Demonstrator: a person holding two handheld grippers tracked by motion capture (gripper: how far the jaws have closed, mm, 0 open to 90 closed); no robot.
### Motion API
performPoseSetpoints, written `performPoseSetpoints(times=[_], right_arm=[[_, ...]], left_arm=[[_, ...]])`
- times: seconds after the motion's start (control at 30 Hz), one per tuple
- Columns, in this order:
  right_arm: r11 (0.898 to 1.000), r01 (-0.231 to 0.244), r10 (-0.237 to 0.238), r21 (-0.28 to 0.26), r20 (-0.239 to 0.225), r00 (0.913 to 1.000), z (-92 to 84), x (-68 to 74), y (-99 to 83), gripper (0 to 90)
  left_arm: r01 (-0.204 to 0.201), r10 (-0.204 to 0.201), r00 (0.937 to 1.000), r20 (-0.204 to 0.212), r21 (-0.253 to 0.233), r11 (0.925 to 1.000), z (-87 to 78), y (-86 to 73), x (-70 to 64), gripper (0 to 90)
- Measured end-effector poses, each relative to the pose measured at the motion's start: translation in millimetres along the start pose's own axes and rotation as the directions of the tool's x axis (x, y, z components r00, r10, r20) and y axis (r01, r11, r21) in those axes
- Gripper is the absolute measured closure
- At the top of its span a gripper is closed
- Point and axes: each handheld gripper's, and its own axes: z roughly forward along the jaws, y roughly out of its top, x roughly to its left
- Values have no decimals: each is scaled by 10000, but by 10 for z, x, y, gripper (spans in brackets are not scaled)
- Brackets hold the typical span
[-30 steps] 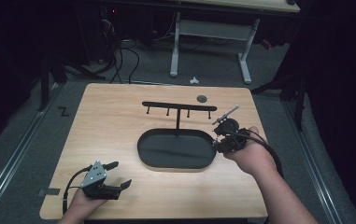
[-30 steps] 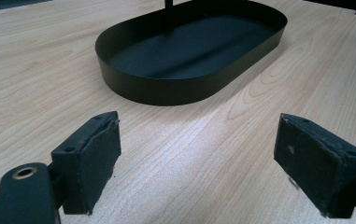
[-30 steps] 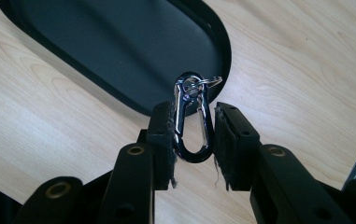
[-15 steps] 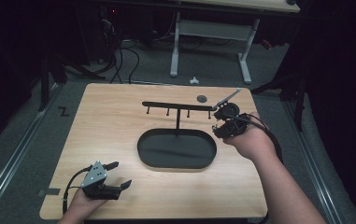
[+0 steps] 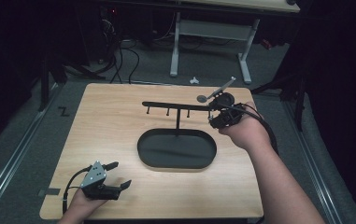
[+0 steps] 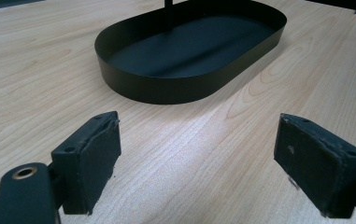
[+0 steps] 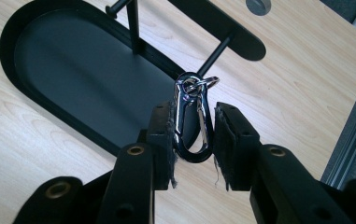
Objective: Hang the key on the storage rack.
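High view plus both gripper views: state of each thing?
Left gripper: open, empty, low over the table.
Right gripper: shut on carabiner, raised beside the stand's bar.
Carabiner: gate closed, small ring attached.
Stand: upright, pegs bare.
Tray: empty.

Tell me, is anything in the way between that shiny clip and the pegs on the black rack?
Nothing visible blocks it. The right hand-held gripper holds the silver carabiner clip just short of the rack's crossbar. The nearest peg stands bare right behind the clip, with open air between them.

Silver carabiner (image 7: pixel 192 119) upright (ring on top).
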Motion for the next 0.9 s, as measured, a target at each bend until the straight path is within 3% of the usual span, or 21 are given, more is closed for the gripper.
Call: performPoseSetpoints(times=[0.43, 0.9], right_arm=[[10000, 35, -35, 87, 54, 10000, 93, 50, 98, 687], [9998, 125, -124, 148, -73, 9999, 140, 77, 71, 686]], left_arm=[[-22, 22, 10000, 9, 18, 10000, -1, -2, -3, 150], [-36, 36, 10000, 13, 76, 10000, 0, -2, -5, 150]])
